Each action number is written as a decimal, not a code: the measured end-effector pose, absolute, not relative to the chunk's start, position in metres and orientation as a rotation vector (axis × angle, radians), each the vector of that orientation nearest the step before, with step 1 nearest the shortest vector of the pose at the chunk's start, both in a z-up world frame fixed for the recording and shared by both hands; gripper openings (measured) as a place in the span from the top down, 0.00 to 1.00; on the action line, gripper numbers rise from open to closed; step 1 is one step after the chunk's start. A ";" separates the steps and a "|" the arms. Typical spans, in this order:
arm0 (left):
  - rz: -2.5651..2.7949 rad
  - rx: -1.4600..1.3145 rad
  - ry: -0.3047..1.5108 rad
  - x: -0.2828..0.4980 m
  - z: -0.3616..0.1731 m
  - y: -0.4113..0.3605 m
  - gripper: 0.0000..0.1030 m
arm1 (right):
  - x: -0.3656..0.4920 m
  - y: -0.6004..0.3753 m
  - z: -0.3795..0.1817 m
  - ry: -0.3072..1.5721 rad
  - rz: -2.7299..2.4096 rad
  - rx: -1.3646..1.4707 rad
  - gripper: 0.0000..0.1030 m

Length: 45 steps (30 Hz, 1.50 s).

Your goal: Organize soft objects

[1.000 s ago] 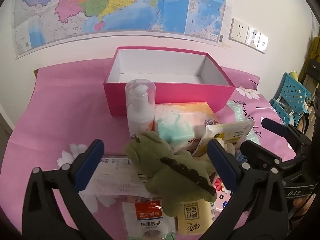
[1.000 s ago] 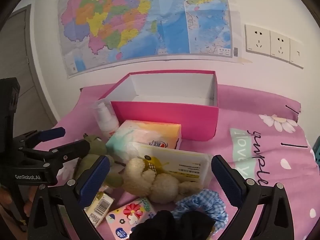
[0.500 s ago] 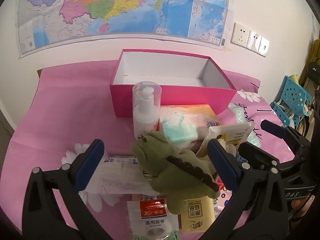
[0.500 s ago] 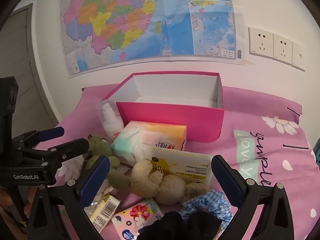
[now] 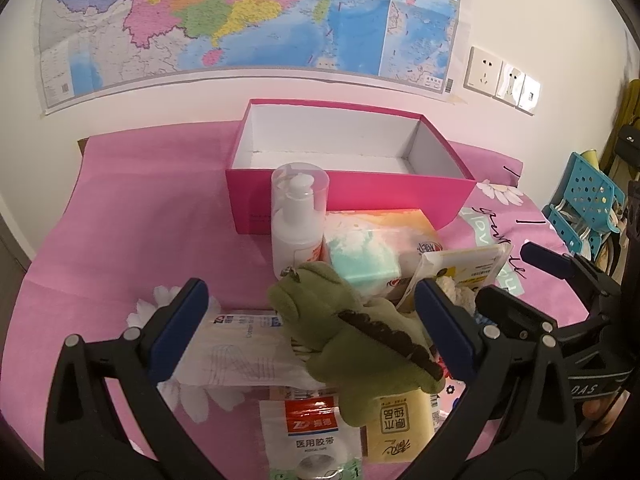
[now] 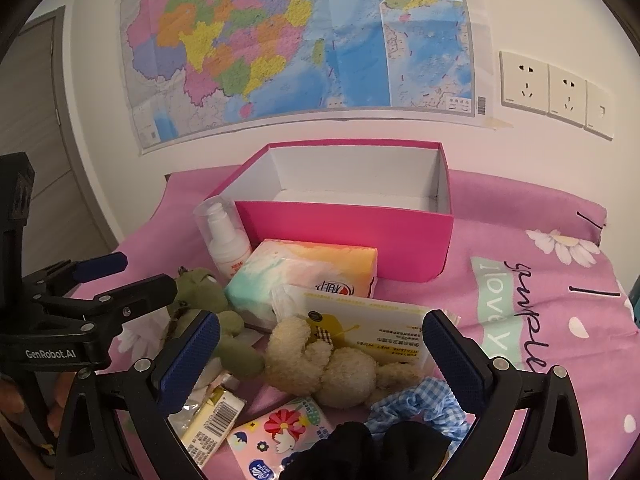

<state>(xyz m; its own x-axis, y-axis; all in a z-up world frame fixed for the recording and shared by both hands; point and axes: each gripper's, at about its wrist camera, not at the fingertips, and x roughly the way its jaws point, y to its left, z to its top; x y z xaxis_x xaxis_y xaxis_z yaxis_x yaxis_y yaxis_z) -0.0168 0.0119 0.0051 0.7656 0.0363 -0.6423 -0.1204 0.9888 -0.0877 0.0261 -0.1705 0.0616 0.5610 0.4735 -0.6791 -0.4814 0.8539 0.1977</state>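
A green plush crocodile (image 5: 352, 332) lies in the pile between the fingers of my open left gripper (image 5: 312, 328); it also shows in the right wrist view (image 6: 208, 304). A cream plush bear (image 6: 324, 364) lies between the fingers of my open right gripper (image 6: 320, 356). A blue checked scrunchie (image 6: 424, 404) and a black soft item (image 6: 368, 452) lie near the front. An open pink box (image 5: 348, 168), white inside and empty, stands behind the pile; it also shows in the right wrist view (image 6: 344, 236).
A white pump bottle (image 5: 298, 220), a tissue pack (image 6: 308, 272), a yellow wet-wipe pack (image 6: 368, 328), a tape packet (image 5: 312, 440), a gauze packet (image 5: 240, 352) and small pocket packs (image 6: 280, 436) crowd the pink cloth (image 5: 132, 216). The wall with a map is behind.
Both grippers have drawn back and risen slightly, so the pile and box sit lower and further off. Nothing has been taken hold of.
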 end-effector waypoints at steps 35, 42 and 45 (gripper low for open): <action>0.096 -0.141 0.693 -0.025 0.001 0.028 0.00 | 0.023 -0.162 0.060 0.798 0.603 -0.026 0.00; 0.086 -0.187 0.707 -0.024 -0.004 0.054 0.00 | 0.010 -0.145 0.063 0.792 0.721 -0.055 0.03; 0.058 -0.198 0.711 -0.020 -0.005 0.062 0.03 | 0.002 -0.132 0.062 0.810 0.798 -0.075 0.10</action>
